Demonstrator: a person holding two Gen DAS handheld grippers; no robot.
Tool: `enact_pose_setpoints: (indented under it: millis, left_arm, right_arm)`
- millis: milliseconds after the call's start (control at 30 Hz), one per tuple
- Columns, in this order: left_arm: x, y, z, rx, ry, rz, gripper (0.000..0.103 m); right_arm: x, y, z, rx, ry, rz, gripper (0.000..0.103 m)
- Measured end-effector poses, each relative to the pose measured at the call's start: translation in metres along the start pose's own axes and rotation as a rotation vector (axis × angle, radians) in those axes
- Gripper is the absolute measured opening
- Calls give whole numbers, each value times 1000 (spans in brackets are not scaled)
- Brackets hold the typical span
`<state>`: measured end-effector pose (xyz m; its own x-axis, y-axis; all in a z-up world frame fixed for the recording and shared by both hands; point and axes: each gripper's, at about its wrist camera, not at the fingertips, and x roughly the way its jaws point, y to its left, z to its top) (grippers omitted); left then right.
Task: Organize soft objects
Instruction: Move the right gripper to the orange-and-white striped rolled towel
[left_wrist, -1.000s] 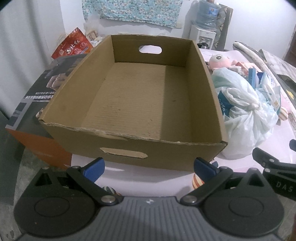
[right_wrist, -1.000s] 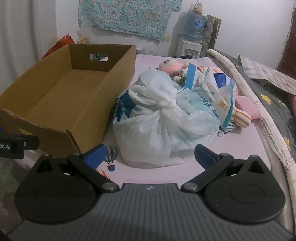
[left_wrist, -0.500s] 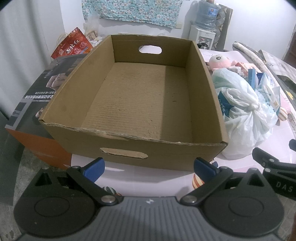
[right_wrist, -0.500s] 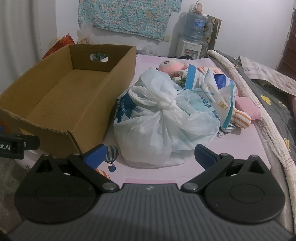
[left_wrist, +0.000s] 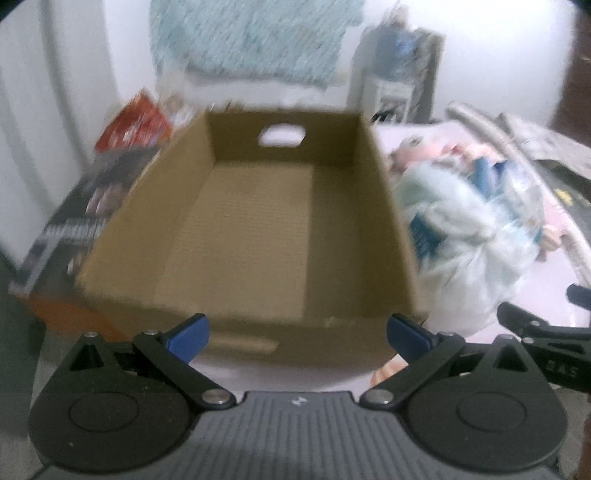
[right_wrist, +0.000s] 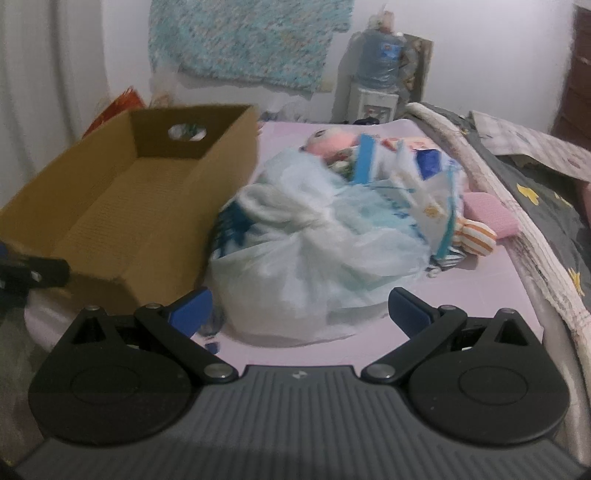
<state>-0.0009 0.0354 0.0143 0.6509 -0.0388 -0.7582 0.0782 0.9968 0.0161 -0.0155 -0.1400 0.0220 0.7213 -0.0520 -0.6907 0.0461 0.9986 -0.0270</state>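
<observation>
An empty brown cardboard box (left_wrist: 251, 236) (right_wrist: 122, 206) stands on the pink bed sheet. To its right lies a knotted white plastic bag (right_wrist: 314, 251) (left_wrist: 469, 236), stuffed full. Behind the bag are a pink plush toy (right_wrist: 332, 142), packets with blue print (right_wrist: 424, 164) and an orange-striped soft toy (right_wrist: 476, 234). My left gripper (left_wrist: 297, 334) is open in front of the box's near wall, holding nothing. In front of the bag my right gripper (right_wrist: 299, 308) is open too, with the bag's near edge between its blue pads.
A folded pink cloth (right_wrist: 491, 214) lies by the striped toy. A grey quilt (right_wrist: 535, 206) runs along the right side of the bed. A red snack bag (left_wrist: 133, 122) and a dark printed carton (left_wrist: 74, 221) sit left of the box. A water dispenser (right_wrist: 376, 85) stands by the back wall.
Both views have blurred with motion. Both cameras have tilted up and moved forward, so the box and bag sit lower and nearer. Both grippers stay open.
</observation>
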Motion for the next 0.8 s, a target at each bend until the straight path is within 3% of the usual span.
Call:
enact_pose_setpoints:
  millis: [67,200,300,433,567,733,800]
  left_arm:
    - [-7,-13,9,43,-61,-36,103]
    - [-12,-40,30,83,-152,-175,103]
    - [-8,-68,44,124,-181,-249,102]
    - [7,-110,60,176,-167,-281,96]
    - [29,-143,72,150,-122,-312,83]
    - [57,-182,86,141,-104,-288,57]
    - [67,-193,90,141,-89,-293,42]
  right_arm:
    - [2,-25,-3,66,-24,-3,102]
    - [4,-87,-15,251,-101,8,102]
    - [7,-129,-25,345,-146,10,102]
    - [15,-176,-28,416,-209,26,102]
    - [33,-213,-16,455,-245,112,102]
    - [72,-247,12,513,-261,248,94]
    - [90,-256,24,526,-266,297,92]
